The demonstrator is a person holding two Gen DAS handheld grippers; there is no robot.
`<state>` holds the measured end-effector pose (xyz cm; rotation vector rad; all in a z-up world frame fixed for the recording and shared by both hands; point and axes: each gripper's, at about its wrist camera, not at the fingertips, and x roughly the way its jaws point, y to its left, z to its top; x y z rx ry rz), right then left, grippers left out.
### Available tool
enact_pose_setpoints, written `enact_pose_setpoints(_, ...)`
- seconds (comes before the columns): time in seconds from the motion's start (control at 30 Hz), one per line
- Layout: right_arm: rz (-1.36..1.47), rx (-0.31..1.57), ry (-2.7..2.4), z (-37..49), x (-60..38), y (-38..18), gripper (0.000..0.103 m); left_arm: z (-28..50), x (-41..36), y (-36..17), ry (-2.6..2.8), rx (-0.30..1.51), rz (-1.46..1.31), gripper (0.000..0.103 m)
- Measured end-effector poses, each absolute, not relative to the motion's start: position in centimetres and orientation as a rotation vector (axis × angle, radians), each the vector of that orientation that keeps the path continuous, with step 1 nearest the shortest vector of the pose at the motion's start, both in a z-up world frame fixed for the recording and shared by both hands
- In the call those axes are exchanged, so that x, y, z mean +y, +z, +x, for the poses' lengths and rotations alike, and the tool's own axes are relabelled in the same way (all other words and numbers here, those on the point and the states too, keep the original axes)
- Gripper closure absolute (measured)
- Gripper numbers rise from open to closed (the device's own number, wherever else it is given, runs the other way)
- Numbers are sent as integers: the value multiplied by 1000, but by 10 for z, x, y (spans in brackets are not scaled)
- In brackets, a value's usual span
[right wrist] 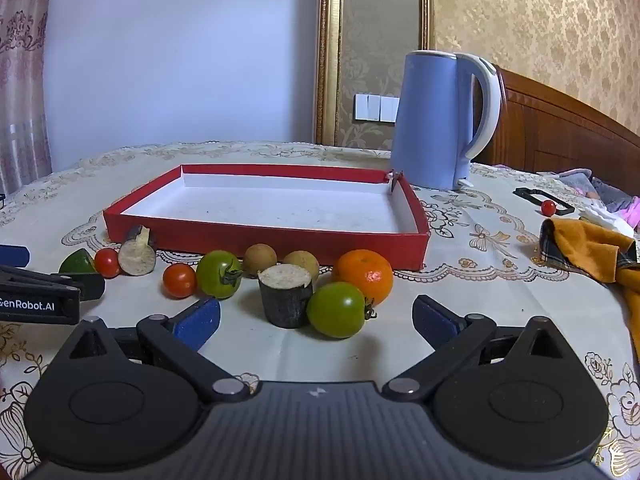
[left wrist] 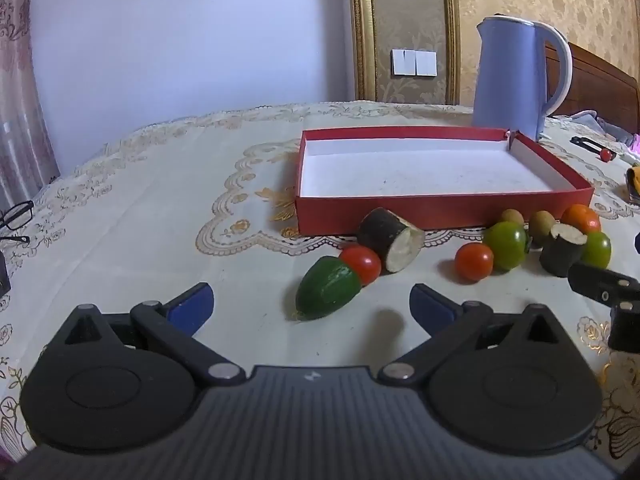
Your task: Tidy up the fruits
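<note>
While the red box sits bare, fruit lies before it. Both grippers, left and right, hover with jaws spread, holding nothing.

Blue electric kettle stands upright on the embroidered tablecloth. Orange cloth lies crumpled at the right edge. Black-framed glasses rest at far left. White wall switches behind.

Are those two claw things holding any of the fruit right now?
No, nothing is held. The left gripper and the right gripper are both open above the tablecloth, with the cucumber piece and green tomato lying loose ahead of them.
</note>
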<state>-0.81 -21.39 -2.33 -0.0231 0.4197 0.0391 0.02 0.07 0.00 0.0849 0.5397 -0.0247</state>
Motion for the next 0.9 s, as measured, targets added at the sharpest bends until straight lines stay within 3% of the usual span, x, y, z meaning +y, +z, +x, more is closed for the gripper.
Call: enact_pose_setpoints(0.9, 21, 474, 26, -1, -220, -25, 0, 1, -1, -3, -15, 509, 98, 0)
